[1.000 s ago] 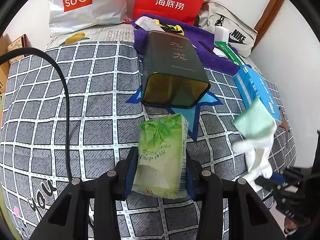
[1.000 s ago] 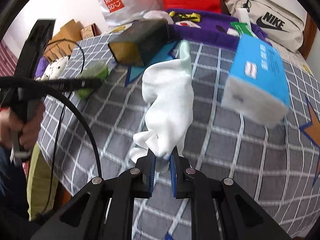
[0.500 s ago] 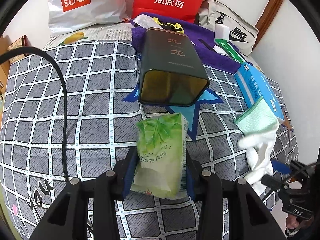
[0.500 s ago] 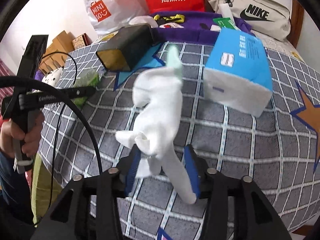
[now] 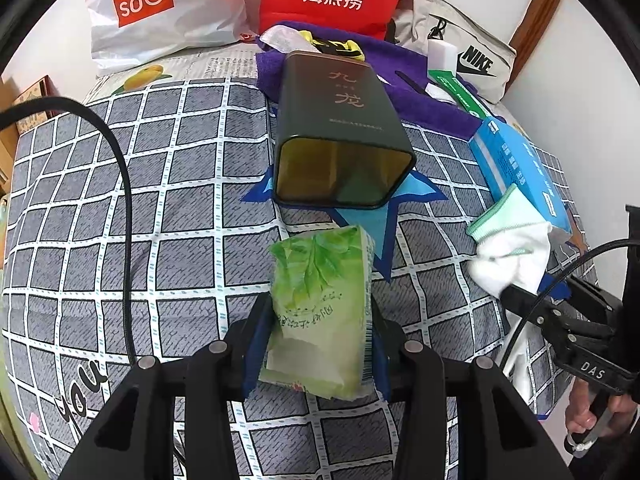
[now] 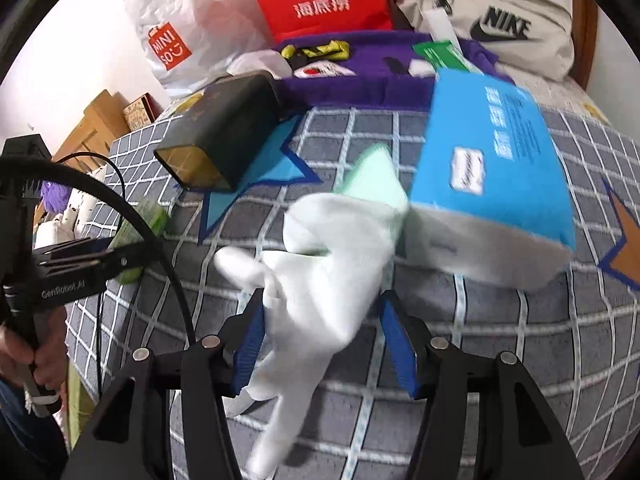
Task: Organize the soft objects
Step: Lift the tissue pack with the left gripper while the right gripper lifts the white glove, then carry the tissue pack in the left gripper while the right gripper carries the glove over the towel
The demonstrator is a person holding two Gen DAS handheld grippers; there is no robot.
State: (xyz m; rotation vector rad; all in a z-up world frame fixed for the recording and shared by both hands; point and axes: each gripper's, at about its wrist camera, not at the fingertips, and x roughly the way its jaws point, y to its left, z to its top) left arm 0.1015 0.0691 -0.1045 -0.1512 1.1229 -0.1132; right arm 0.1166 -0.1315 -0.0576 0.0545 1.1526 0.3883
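Here, in the left wrist view, the left gripper (image 5: 318,344) sits at the bottom middle of the frame, its fingers (image 5: 258,344) closed partway on a green tissue pack (image 5: 320,312), one blue pad pressed to each long side. The pack's long axis runs up the frame, straight toward the open mouth of the dark tin (image 5: 344,176) that lies on its side just above it. Between pack and tin is only a short strip of checked bedspread (image 5: 180,208) and a blue star, so the way ahead looks free. At the right edge a white sock (image 5: 512,256) lies against the blue tissue box (image 5: 520,168), with the other gripper beside it.

In the right wrist view, the right gripper (image 6: 320,340) is at the bottom middle and its fingers (image 6: 394,340) are opening. The sock (image 6: 328,280) lies between them, running from lower left up to its green cuff at centre; the left pad seems to brush it, the right pad stands clear, so it is no longer gripped. The cuff touches the near end of the tissue box (image 6: 492,168) at right. The tin (image 6: 220,140) lies at upper left, well apart from the sock, with open bedspread (image 6: 500,340) to the lower right.

My judgement: the left hand is nearer the tin, and its pack already lines up with the mouth.
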